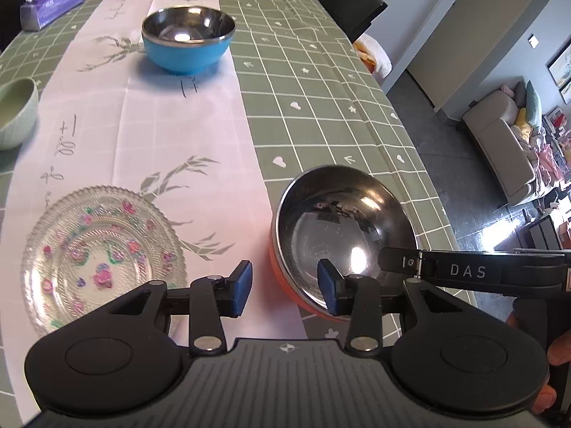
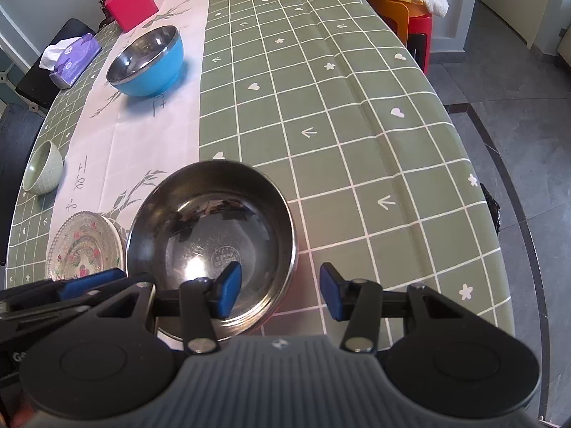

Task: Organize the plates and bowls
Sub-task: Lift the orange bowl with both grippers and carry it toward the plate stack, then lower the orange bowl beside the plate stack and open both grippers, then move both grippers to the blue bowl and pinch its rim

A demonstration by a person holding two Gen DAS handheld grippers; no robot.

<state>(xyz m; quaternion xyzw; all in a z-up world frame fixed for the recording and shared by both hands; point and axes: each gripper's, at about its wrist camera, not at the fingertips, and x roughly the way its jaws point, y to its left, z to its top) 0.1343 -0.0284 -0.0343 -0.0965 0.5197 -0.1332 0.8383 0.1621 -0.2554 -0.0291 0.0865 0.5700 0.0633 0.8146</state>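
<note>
Both hand-held grippers gape, straddling the orange bowl's (image 1: 342, 235) rim; its base hidden.

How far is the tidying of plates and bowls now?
Nothing looks stacked yet. The orange bowl sits on the table with both grippers, left and right, open astride its rim. The blue bowl, green bowl and glass plate remain scattered.

Green bowl (image 1: 16, 114) cut by left edge; tissue box (image 1: 50, 1) print unreadable
</note>
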